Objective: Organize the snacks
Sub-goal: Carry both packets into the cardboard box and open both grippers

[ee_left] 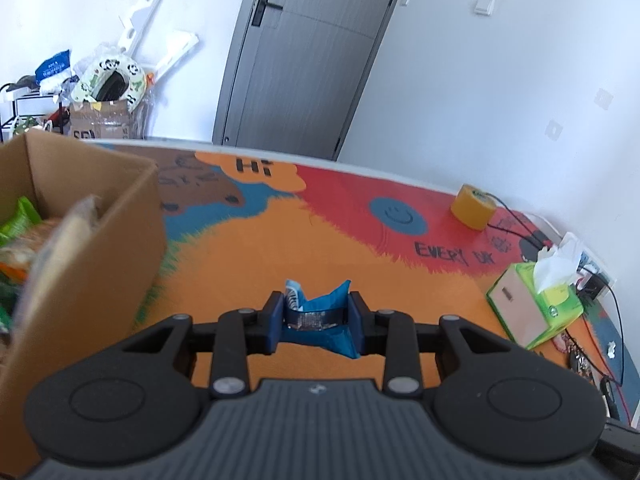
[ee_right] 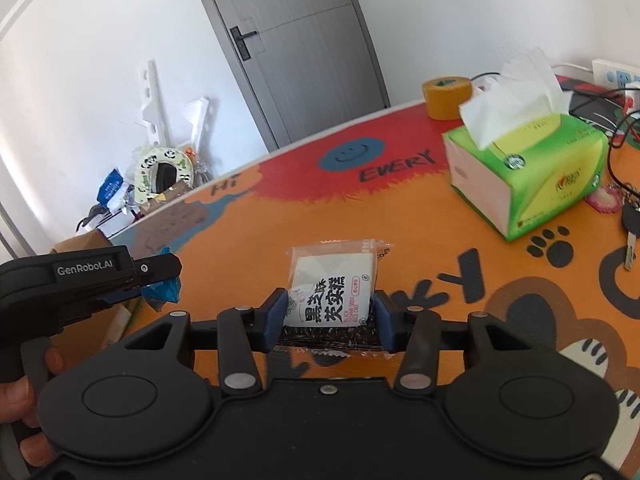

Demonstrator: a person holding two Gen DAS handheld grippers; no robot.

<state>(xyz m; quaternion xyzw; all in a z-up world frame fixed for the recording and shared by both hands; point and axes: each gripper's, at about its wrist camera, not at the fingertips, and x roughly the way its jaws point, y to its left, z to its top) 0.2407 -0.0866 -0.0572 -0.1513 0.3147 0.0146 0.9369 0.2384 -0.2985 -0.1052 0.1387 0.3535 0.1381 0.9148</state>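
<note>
Box contents: cardboard box [ee_left: 80,240] already loaded with several packets, green and orange wrappers visible inside; count not readable through blur.
Left gripper [ee_left: 318,316]: jaws pinching a small blue snack packet [ee_left: 324,312], packet crumpled between the pads and clear of the worktop [ee_left: 280,248], just right of the box.
Right gripper [ee_right: 328,316]: jaws closed on a clear-wrapped sesame rice cake [ee_right: 332,292], white label facing up, dark cake showing at the near edge; packet apparently lifted, contact with the worktop not certain.
Position relative to box: rice cake farther right of the box than the blue packet; box itself barely seen in the right wrist view.
Done so far: judged partly complete, a share of the snacks already boxed.
Left to do: both held packets not yet in the box; delivery and release outstanding for each.
Loose snacks remaining: none seen on the worktop right of the box in either view; area nearer than the grippers hidden.
Non-task items: tissue box [ee_right: 524,172], tape roll [ee_right: 446,94] and keys [ee_right: 632,232] well right of the box, untouched.
</note>
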